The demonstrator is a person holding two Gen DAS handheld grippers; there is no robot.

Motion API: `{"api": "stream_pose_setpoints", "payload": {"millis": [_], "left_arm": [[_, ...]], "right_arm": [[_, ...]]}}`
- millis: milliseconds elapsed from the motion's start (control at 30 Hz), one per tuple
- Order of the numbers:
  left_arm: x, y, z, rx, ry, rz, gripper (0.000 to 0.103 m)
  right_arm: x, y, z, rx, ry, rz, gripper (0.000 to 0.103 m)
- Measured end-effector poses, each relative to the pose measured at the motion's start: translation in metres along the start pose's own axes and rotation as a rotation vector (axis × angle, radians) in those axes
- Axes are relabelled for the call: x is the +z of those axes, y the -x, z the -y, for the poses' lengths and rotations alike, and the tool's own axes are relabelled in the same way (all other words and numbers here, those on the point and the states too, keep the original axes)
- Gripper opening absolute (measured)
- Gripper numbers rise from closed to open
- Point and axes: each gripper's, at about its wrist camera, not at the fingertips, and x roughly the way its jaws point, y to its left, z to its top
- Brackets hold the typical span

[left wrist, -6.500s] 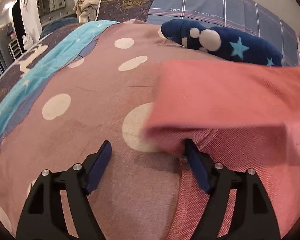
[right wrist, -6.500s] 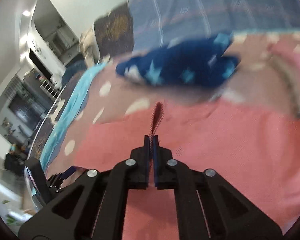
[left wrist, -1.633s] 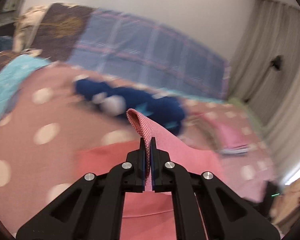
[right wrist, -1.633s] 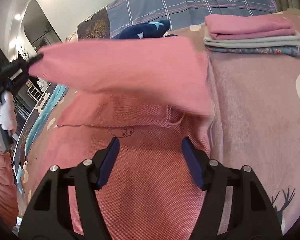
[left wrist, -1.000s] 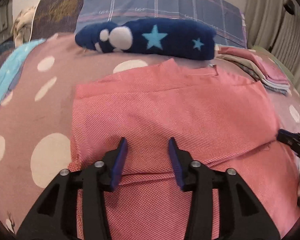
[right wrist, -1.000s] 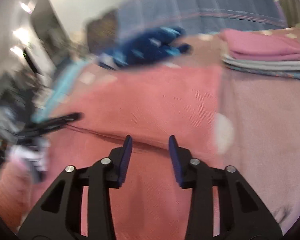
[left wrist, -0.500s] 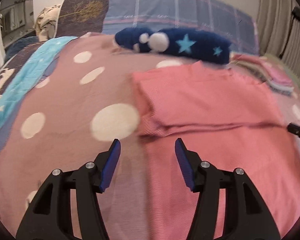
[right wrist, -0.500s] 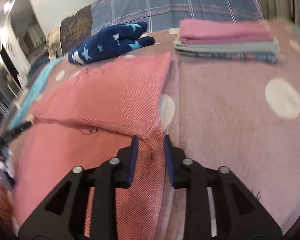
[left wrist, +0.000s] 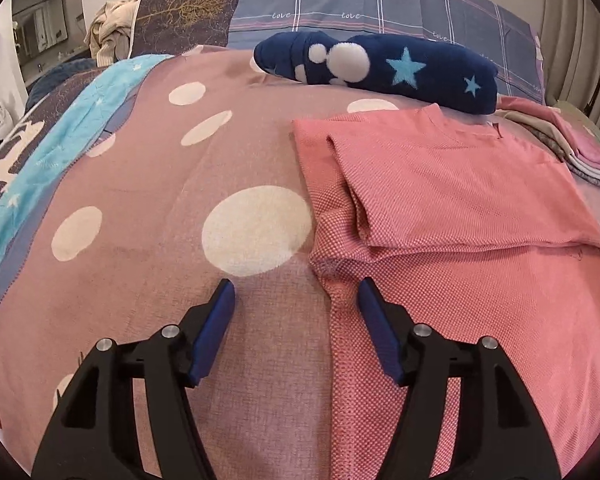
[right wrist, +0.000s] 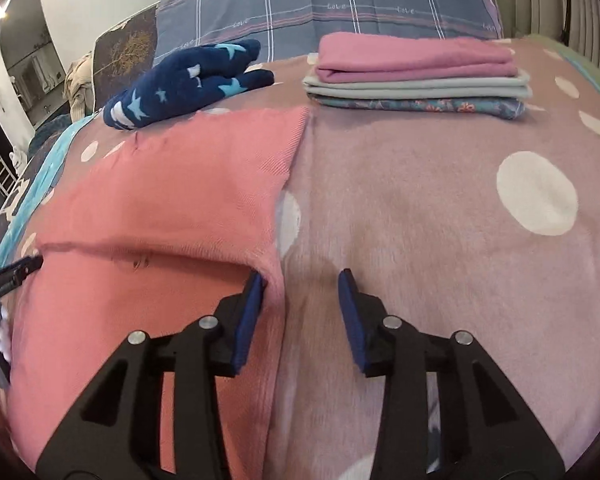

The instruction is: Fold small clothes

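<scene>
The pink garment (left wrist: 460,208) lies flat on the bed (left wrist: 148,208), on its dotted mauve cover, with its upper half folded down over the lower half, just before the dark blue star cushion (left wrist: 380,66) near the head edge of the bed. The left gripper (left wrist: 296,312) has its jaws spread, just opened further, over the left edge of the garment without pinching it, and the right gripper (right wrist: 302,304) is spread too, just opened further, with its left finger at the garment's right edge. A stack of folded clothes (right wrist: 416,76) rests toward the far right corner of the bed.
</scene>
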Motion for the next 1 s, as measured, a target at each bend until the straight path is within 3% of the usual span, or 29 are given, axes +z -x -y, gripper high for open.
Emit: {"api": "stream_pose_setpoints", "payload": {"millis": [200, 233, 267, 300, 333, 433, 500, 567, 600, 700, 767, 800, 900, 1000], "left_arm": [[0.004, 0.000, -0.002, 0.010, 0.008, -0.007, 0.064], [0.008, -0.001, -0.002, 0.016, 0.011, -0.003, 0.055], [0.014, -0.003, 0.001, 0.009, 0.012, 0.008, 0.027], [0.017, -0.004, 0.003, -0.010, 0.004, 0.022, 0.011], [0.020, -0.005, 0.009, -0.039, -0.024, 0.039, 0.002], [0.018, -0.010, 0.019, 0.055, -0.077, 0.019, 0.002], [0.013, -0.006, 0.016, 0.062, -0.071, 0.019, 0.002], [0.005, -0.001, 0.006, 0.160, -0.060, 0.010, 0.002], [0.001, 0.001, -0.001, 0.159, -0.049, 0.005, 0.002], [-0.018, 0.025, -0.024, -0.040, 0.048, -0.014, 0.006], [-0.041, 0.047, -0.030, -0.222, 0.061, -0.031, 0.033], [-0.051, 0.053, -0.030, -0.275, 0.048, -0.043, 0.037], [-0.088, 0.073, -0.029, -0.394, -0.014, -0.068, 0.037], [-0.110, 0.086, -0.036, -0.482, 0.026, -0.089, 0.037]], "right_arm": [[-0.022, 0.025, 0.013, 0.094, -0.041, -0.007, 0.041], [-0.027, 0.030, 0.015, 0.107, -0.045, -0.009, 0.042], [-0.031, 0.033, 0.016, 0.119, -0.054, -0.013, 0.043], [-0.034, 0.033, 0.016, 0.125, -0.059, -0.016, 0.044], [-0.036, 0.033, 0.014, 0.122, -0.057, -0.016, 0.045], [-0.042, 0.036, 0.009, 0.105, -0.042, -0.001, 0.046], [-0.044, 0.038, 0.013, 0.122, -0.063, 0.001, 0.047], [-0.046, 0.039, 0.020, 0.150, -0.093, 0.002, 0.047], [-0.048, 0.040, 0.023, 0.161, -0.104, 0.002, 0.047], [-0.052, 0.044, 0.027, 0.178, -0.113, -0.001, 0.047], [-0.058, 0.050, 0.027, 0.190, -0.102, -0.010, 0.047], [-0.061, 0.052, 0.027, 0.203, -0.103, -0.014, 0.047], [-0.077, 0.065, 0.033, 0.300, -0.131, -0.042, 0.047], [-0.101, 0.081, 0.036, 0.426, -0.156, -0.093, 0.047]]}}
